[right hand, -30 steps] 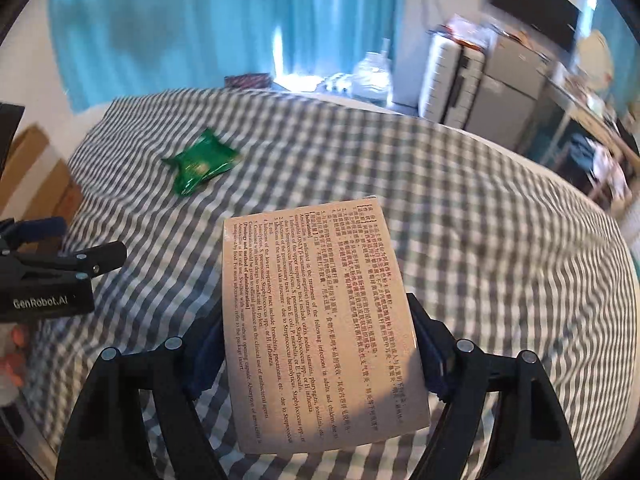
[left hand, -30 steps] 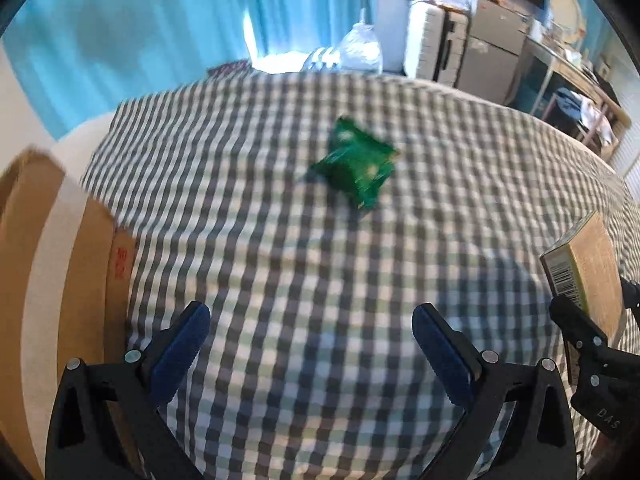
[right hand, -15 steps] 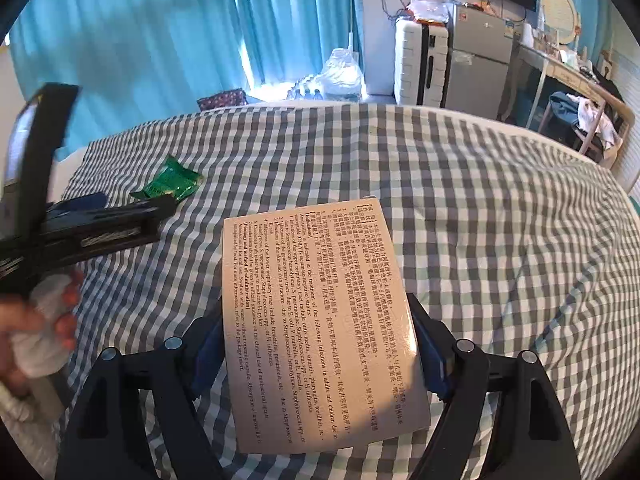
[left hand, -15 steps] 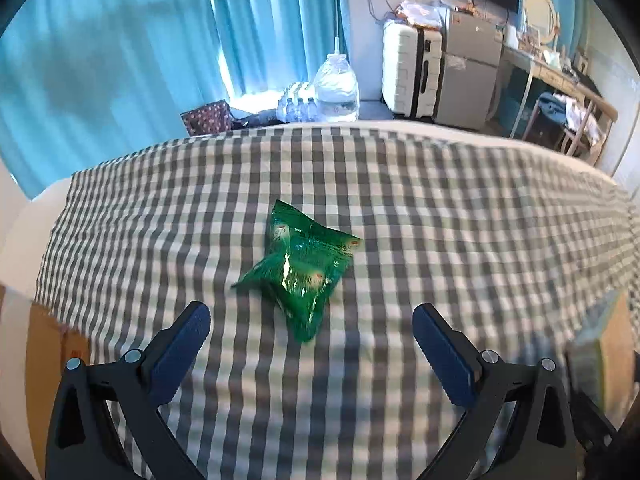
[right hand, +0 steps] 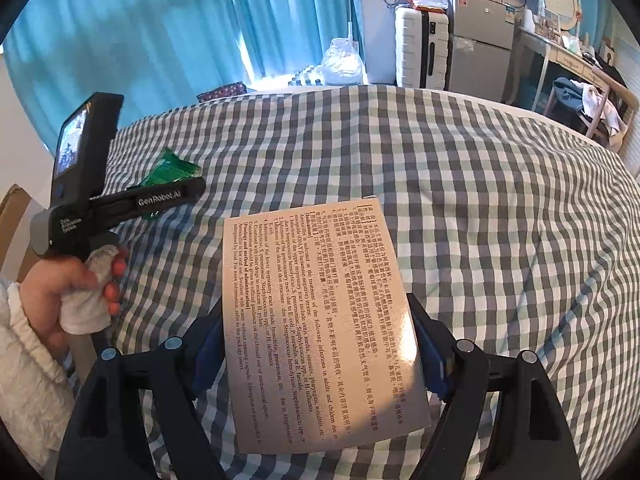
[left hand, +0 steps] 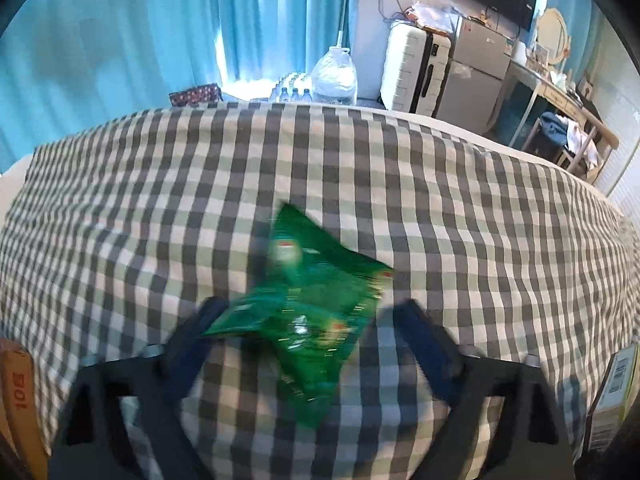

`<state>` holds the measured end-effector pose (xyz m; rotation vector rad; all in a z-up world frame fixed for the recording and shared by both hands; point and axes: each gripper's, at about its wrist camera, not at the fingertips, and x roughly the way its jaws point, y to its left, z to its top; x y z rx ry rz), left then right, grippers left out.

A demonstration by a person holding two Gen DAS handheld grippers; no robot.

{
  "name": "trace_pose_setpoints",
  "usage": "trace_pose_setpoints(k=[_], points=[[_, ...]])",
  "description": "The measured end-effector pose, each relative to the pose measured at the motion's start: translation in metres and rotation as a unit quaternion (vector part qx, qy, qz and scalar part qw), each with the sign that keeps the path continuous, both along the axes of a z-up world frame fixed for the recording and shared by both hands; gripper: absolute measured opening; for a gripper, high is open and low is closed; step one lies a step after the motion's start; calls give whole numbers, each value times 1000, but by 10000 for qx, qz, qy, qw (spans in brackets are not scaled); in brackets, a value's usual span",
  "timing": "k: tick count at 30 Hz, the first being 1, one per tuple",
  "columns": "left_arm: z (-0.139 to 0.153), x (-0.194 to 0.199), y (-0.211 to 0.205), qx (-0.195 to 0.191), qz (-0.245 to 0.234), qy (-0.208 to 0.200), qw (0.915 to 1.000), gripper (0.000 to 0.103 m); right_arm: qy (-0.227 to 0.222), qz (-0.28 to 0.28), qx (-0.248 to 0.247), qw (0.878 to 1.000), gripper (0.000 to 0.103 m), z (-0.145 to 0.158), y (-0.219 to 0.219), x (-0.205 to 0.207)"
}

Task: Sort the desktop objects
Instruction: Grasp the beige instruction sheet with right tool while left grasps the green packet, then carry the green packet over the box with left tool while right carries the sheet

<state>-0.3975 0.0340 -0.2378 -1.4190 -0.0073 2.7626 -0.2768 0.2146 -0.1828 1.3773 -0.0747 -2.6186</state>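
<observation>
1. Checked cloth (left hand: 400, 184): grey, white and pale green, covers the whole surface; its near edge is hidden behind both tools.

2. Green snack packet (left hand: 308, 308): lies on the cloth nearer the left edge of the surface than the right. Motion-blurred in the left wrist view, so its print is unreadable. In the right wrist view only its upper part shows (right hand: 172, 170), the rest hidden behind the left tool's body.

3. Left gripper (left hand: 308, 320): pitched down over the packet, fingers (left hand: 196, 328) set to either side of it. They have just been closing, the packet between them; the left finger's tip meets the packet's corner, the right one stands clear, so no grip yet. Outlines smeared.

4. Left hand (right hand: 68, 284): wrapped round the tool's handle with a white cloth wad; white quilted sleeve cut off at the frame's edge.

5. Right gripper (right hand: 320, 344): fingers clamped on the flat box, one on each long side.

6. Flat medicine box (right hand: 320, 328): tan, printed with dense text, held above the cloth toward the near edge; its bottom end is tucked between the finger arms.

7. Cardboard carton (left hand: 18, 392): off the left edge of the surface, mostly cut off.
</observation>
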Motion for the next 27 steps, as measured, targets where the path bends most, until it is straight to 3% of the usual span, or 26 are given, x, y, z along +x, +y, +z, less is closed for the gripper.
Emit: trace_pose_setpoints(k=[3, 4, 10, 17, 27], points=[[8, 1, 1, 36, -174, 37, 9998, 61, 12, 21, 38, 10000, 79, 1, -3, 4], [13, 3, 2, 28, -256, 108, 9996, 51, 15, 19, 47, 10000, 79, 1, -6, 6], [27, 14, 12, -147, -629, 72, 9979, 33, 83, 26, 73, 9999, 79, 14, -11, 16], [46, 37, 19, 63, -710, 55, 9974, 32, 162, -85, -63, 9998, 79, 32, 0, 29], [93, 81, 45, 148, -826, 425, 9956, 32, 266, -288, -154, 9991, 79, 52, 20, 41]])
